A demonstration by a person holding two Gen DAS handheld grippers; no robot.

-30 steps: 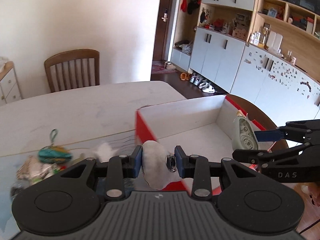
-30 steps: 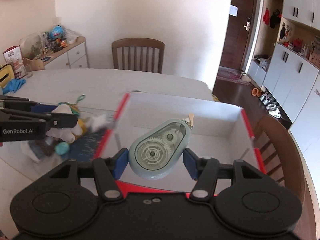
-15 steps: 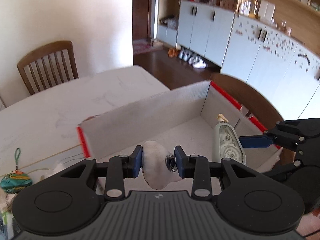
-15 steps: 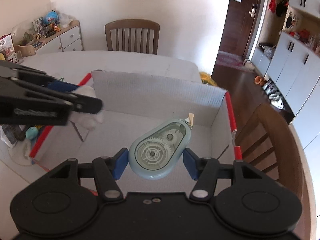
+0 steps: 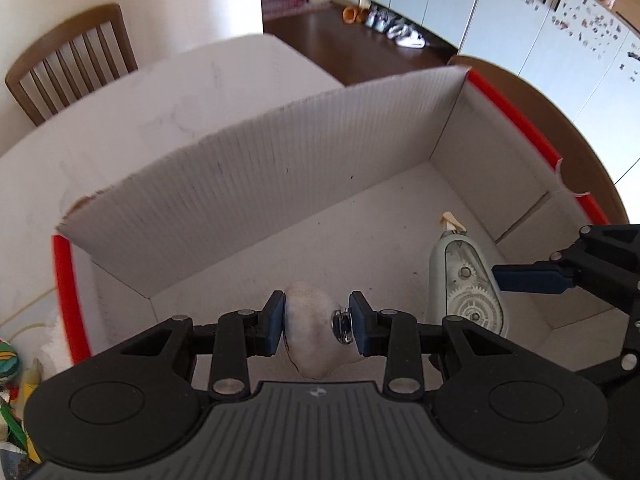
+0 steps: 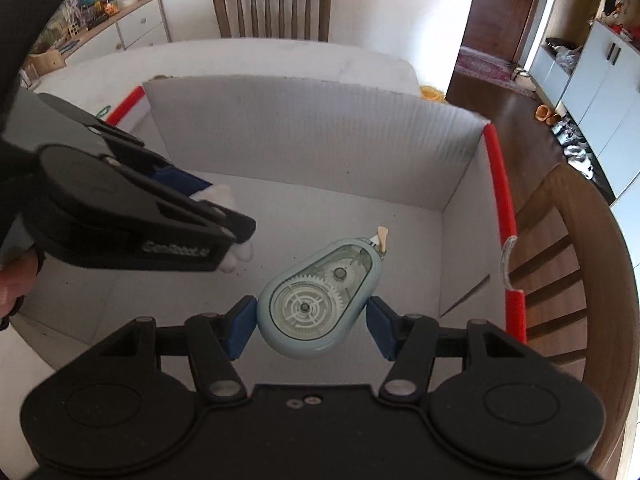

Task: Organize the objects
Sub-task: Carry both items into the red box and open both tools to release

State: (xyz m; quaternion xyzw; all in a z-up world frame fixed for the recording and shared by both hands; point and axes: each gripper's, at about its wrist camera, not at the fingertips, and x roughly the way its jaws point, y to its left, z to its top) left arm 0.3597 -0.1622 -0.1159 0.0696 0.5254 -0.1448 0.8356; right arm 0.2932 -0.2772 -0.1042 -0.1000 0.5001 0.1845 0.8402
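A white cardboard box (image 5: 280,168) with red rims sits open on the table. My left gripper (image 5: 316,326) is shut on a small white plush toy (image 5: 310,336) with a metal clasp, and holds it above the box floor. In the right wrist view the same left gripper (image 6: 230,230) comes in from the left, with the white plush toy (image 6: 236,258) showing at its tip. My right gripper (image 6: 310,326) is shut on a pale green correction tape dispenser (image 6: 316,308) with visible gears, held over the box (image 6: 320,140). The dispenser (image 5: 464,284) also shows at the right in the left wrist view.
A white table (image 5: 160,100) carries the box. Wooden chairs stand at the far side (image 6: 272,8) and at the right (image 6: 560,260). Colourful small items (image 5: 10,376) lie left of the box. A sideboard with clutter (image 6: 120,20) is at the back left.
Both grippers have moved forward and down over the box and tilted to look into it. The left gripper came across from the pile at the left. Each still holds its object.
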